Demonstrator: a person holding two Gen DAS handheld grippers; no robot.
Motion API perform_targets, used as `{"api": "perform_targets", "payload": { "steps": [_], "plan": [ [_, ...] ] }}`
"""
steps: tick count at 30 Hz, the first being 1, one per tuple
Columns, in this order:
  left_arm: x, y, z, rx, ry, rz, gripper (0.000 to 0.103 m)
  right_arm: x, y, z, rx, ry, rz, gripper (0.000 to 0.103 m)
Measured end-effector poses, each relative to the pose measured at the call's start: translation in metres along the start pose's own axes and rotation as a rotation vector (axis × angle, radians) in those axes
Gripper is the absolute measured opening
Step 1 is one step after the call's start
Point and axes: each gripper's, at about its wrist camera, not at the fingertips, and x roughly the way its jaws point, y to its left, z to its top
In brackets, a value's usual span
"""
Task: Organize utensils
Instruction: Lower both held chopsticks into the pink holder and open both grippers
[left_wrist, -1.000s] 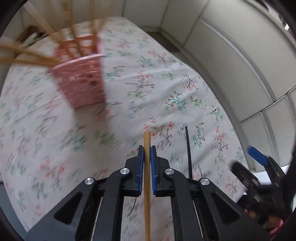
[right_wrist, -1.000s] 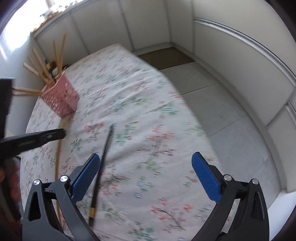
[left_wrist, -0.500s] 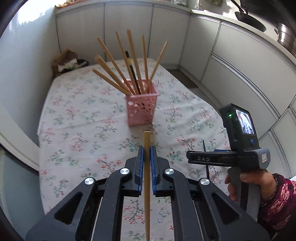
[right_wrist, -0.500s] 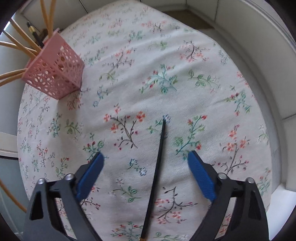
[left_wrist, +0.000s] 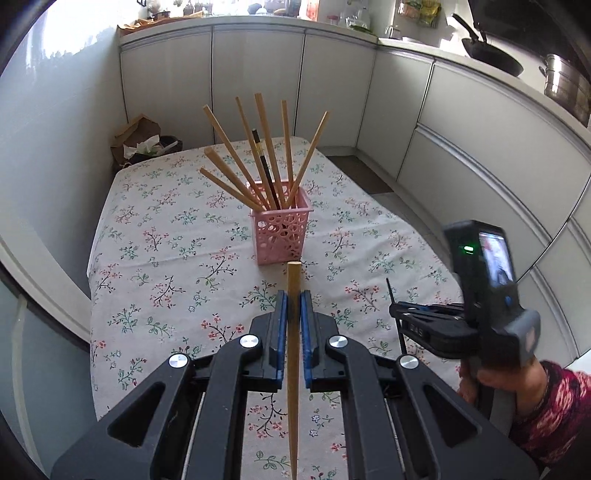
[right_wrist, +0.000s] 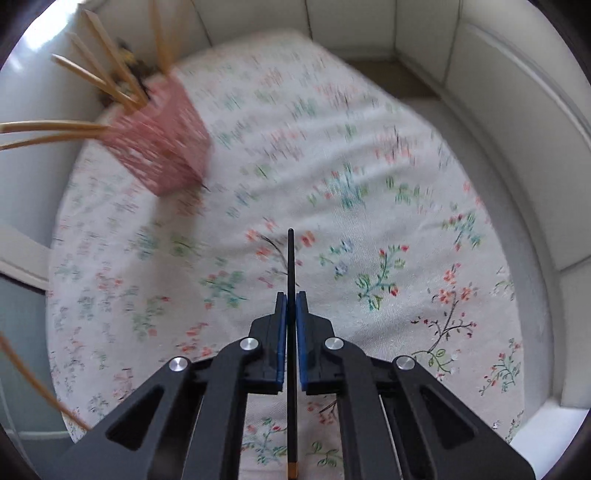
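Left gripper (left_wrist: 291, 310) clamps a wooden chopstick (left_wrist: 293, 369) lengthwise between its pads, tip forward so it can drop straight into the pink basket (left_wrist: 280, 230) ahead on the floral tablecloth (left_wrist: 166, 258). Right gripper (right_wrist: 291, 312) pinches the black chopstick (right_wrist: 291, 266) the same way, above the cloth. Basket already holds a fan of chopsticks (left_wrist: 266, 155), leaning on its rim.

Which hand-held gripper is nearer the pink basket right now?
Probably the left hand-held gripper: it faces the pink basket head-on, its wooden chopstick tip just short of it. The right hand-held gripper, shut on a black chopstick, sits off to the right.
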Motion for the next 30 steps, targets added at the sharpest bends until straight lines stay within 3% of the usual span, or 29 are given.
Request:
{"api": "perform_targets", "payload": {
  "steps": [7, 21, 30],
  "plan": [
    [-0.022, -0.008, -0.002, -0.011, -0.047, -0.006, 0.007, -0.068, -0.006, -0.009, -0.018, -0.224, 0.062, 0.005],
    [-0.062, -0.031, 0.011, 0.033, -0.118, 0.002, 0.006, -0.149, -0.006, -0.016, -0.063, -0.370, 0.106, 0.005],
    [-0.089, -0.035, 0.074, 0.050, -0.239, 0.014, 0.006, -0.189, 0.000, -0.003, -0.095, -0.456, 0.133, 0.005]
  ]
}}
